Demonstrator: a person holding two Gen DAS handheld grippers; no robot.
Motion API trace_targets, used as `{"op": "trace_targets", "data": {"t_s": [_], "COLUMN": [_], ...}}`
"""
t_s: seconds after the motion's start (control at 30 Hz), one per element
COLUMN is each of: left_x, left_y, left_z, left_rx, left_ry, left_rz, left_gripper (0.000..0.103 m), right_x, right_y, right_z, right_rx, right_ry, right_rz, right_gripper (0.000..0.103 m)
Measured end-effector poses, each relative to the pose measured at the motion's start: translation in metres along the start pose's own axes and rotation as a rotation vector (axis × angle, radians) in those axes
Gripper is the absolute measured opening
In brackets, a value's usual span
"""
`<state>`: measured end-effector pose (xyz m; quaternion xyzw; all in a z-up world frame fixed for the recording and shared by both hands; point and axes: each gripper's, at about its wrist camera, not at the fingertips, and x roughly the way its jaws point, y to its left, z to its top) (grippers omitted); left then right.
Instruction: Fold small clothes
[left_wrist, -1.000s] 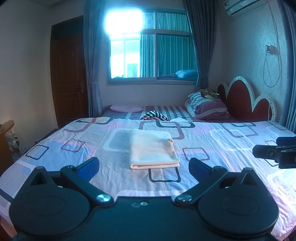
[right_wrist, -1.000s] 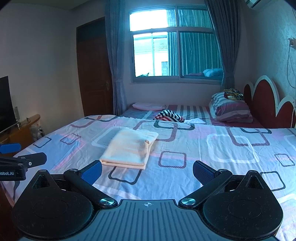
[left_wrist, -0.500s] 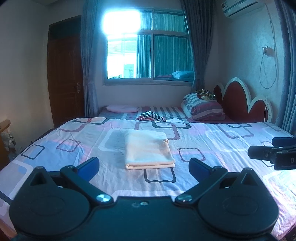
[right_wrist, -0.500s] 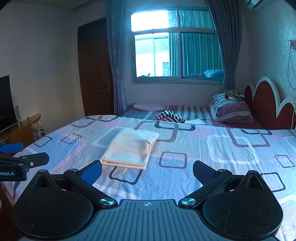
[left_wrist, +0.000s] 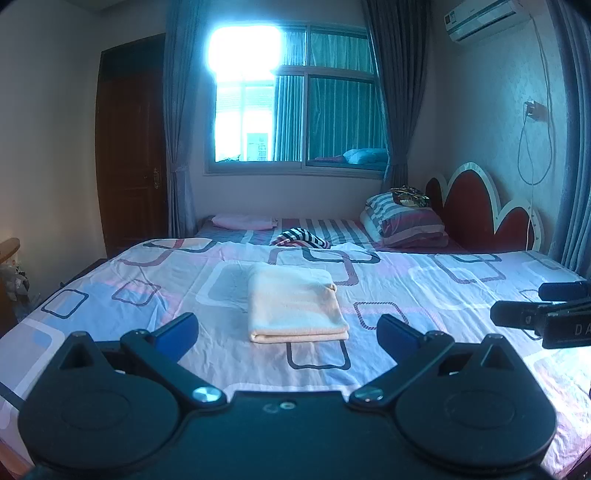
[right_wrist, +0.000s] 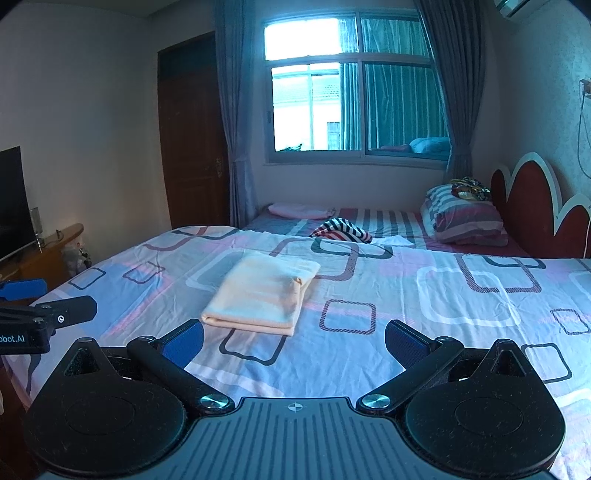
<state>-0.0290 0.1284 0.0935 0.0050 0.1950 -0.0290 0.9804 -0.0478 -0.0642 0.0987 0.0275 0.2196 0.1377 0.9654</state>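
Observation:
A peach cloth (left_wrist: 293, 304) lies folded in a neat rectangle on the patterned bedsheet (left_wrist: 424, 288); it also shows in the right wrist view as the same folded cloth (right_wrist: 264, 291). My left gripper (left_wrist: 287, 332) hovers just in front of it, open, nothing between its blue pads. My right gripper (right_wrist: 293, 341) is open too, held to the right of the cloth and short of it. Each gripper's black tip shows at the edge of the other's view.
A striped garment (left_wrist: 300, 238) lies farther back on the bed. Striped pillows (left_wrist: 404, 221) sit by the red headboard (left_wrist: 476, 206). A pink folded item (left_wrist: 243, 221) rests near the window wall. A TV (right_wrist: 13, 201) stands on a wooden cabinet at left.
Both grippers stay open. The left wrist view has tilted up slightly, showing more of the wall and air conditioner. The cloth has not moved.

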Motion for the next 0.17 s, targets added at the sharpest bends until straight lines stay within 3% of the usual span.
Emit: {"op": "trace_targets", "data": {"t_s": [0.17], "left_x": [-0.0005], "left_y": [-0.0014], "left_z": [0.0005], "left_rx": [0.001], "left_ry": [0.003], "left_rz": [0.006], "left_gripper": [0.102], "right_x": [0.0013], "right_y": [-0.0019], "right_z": [0.0003], "right_rx": [-0.004], "right_ry": [0.003], "right_rz": [0.011], "right_gripper": [0.103]}}
